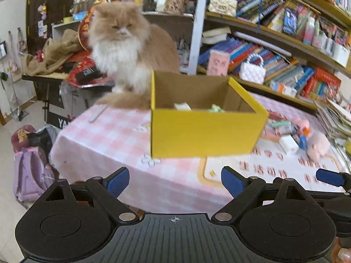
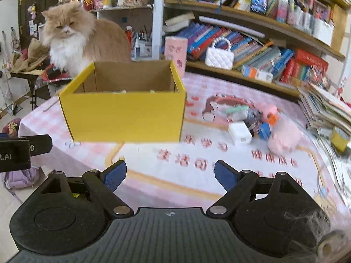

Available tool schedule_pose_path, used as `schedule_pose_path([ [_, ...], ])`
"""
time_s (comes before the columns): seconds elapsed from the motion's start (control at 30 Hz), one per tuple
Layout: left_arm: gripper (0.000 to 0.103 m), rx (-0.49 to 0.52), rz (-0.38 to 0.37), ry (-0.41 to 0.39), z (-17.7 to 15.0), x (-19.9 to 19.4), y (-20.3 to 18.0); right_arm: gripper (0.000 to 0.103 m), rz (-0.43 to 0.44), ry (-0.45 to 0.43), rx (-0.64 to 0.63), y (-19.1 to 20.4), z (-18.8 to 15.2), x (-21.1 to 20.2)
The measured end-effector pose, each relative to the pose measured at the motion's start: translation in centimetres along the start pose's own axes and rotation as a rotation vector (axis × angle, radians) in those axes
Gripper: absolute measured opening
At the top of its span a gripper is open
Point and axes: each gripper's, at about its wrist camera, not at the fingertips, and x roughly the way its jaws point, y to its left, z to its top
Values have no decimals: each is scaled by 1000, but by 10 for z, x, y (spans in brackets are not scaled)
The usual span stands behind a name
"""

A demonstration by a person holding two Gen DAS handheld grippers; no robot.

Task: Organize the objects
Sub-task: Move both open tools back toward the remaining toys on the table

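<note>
Clearly, through the left wrist view, the left gripper [image 1: 175, 180] was seen spread wide and empty, short of the yellow box [image 1: 206, 131] on the table [image 1: 105, 135]; a few small things already lay inside. Through the right wrist view, the right gripper [image 2: 170, 176] was likewise released, and a pile of toys [image 2: 258, 127] beside the box was judged still unsorted.

I see the open yellow cardboard box [image 2: 122, 116] on the pink checked tablecloth [image 2: 219, 160], fluffy ginger cat [image 2: 72, 37] behind it, small white charger block [image 2: 240, 132] to its right.
</note>
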Motion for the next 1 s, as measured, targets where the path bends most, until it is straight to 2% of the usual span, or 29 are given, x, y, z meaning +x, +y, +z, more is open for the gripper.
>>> schedule_pose_path([
  [0.37, 93, 105, -82, 108, -22, 11, -37, 89, -100, 106, 118, -32, -33, -9],
  [1.0, 94, 259, -281, 161, -10, 54, -149, 93, -314, 161, 273, -134, -42, -7],
])
